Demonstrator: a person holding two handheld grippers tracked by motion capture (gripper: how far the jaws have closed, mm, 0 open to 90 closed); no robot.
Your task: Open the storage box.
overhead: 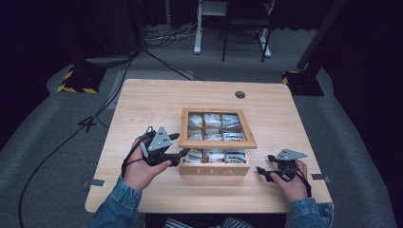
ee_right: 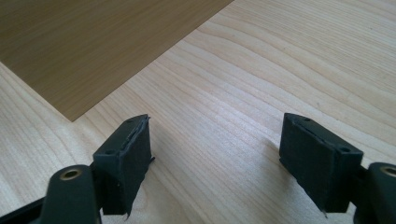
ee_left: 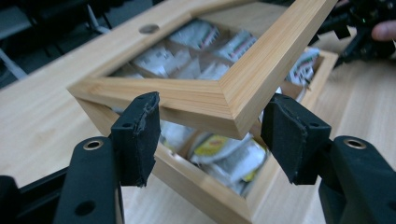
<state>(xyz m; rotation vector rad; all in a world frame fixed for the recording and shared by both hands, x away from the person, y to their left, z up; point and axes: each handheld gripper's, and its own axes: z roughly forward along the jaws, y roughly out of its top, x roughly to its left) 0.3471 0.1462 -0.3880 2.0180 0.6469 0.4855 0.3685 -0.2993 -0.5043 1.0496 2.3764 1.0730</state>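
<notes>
A wooden tea box (overhead: 214, 170) marked TEA stands mid-table, with several tea bags (overhead: 223, 137) in its compartments. Its glass-paned lid (overhead: 217, 143) is raised at the front and tilted. My left gripper (overhead: 178, 145) is at the lid's front left corner, open. In the left gripper view that lid (ee_left: 196, 95) corner sits between the spread jaws of the left gripper (ee_left: 212, 135), above the tea bags (ee_left: 224, 154). My right gripper (overhead: 264, 164) rests open on the table right of the box. In its own view the right gripper (ee_right: 215, 158) holds nothing, with the box wall (ee_right: 93, 42) ahead.
The light wood table (overhead: 157, 99) has a round cable hole (overhead: 240, 94) near its far edge. Beyond the table are a white desk leg (overhead: 197, 28), chair legs (overhead: 263, 42) and cables on grey floor. Bare tabletop lies left, right and behind the box.
</notes>
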